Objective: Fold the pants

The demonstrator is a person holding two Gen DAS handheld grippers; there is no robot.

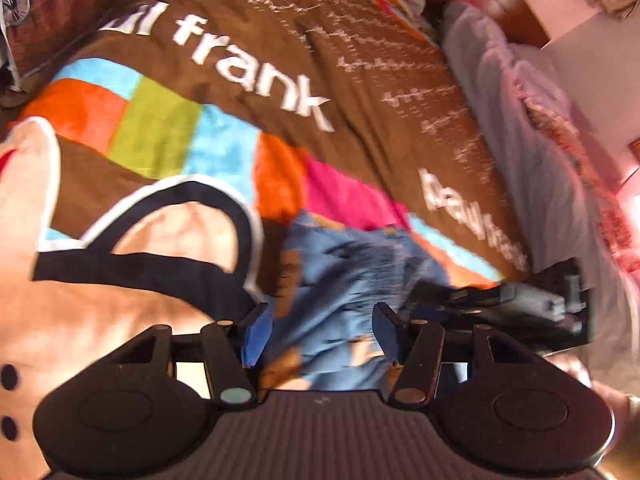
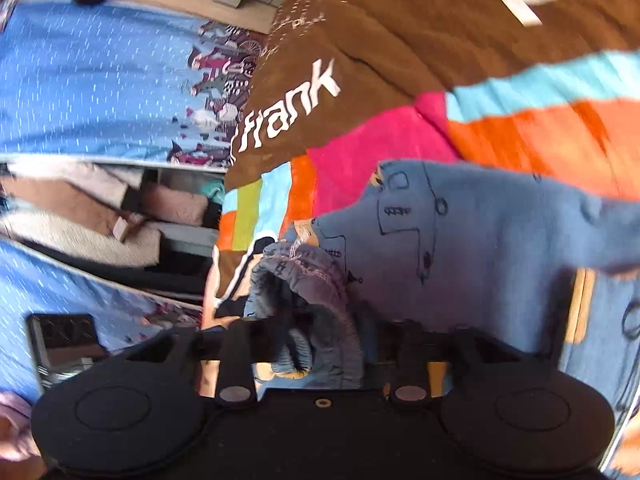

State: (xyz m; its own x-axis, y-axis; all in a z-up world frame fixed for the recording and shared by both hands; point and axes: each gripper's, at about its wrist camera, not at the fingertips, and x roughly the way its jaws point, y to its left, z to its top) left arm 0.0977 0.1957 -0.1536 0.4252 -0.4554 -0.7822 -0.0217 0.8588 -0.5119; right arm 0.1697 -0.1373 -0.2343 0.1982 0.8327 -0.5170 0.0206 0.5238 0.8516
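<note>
Pants (image 2: pixel 460 240) lie bunched on the blanket (image 1: pixel 248 40) over the bed, blue with car drawings, waistband (image 2: pixel 316 292) gathered right at the right gripper (image 2: pixel 320 344). Right fingers are hidden behind the cloth, can't tell if they're clamped; left gripper (image 1: pixel 320 336) sits wide open with fabric between its blue pads (image 1: pixel 258 334), gripping nothing. I'd get one firm pinch per waistband corner, lift and pull taut before laying flat to fold

This is a bedroom in a home. A bed (image 1: pixel 500 92) fills most of it, spread with a brown fleece blanket (image 1: pixel 256 20) bearing colour blocks and white lettering. Blue patterned bedding (image 2: pixel 96 76) lies alongside, a grey cover (image 1: pixel 492 92) runs down one edge, and folded textiles sit on shelves (image 2: pixel 120 208) nearby.
</note>
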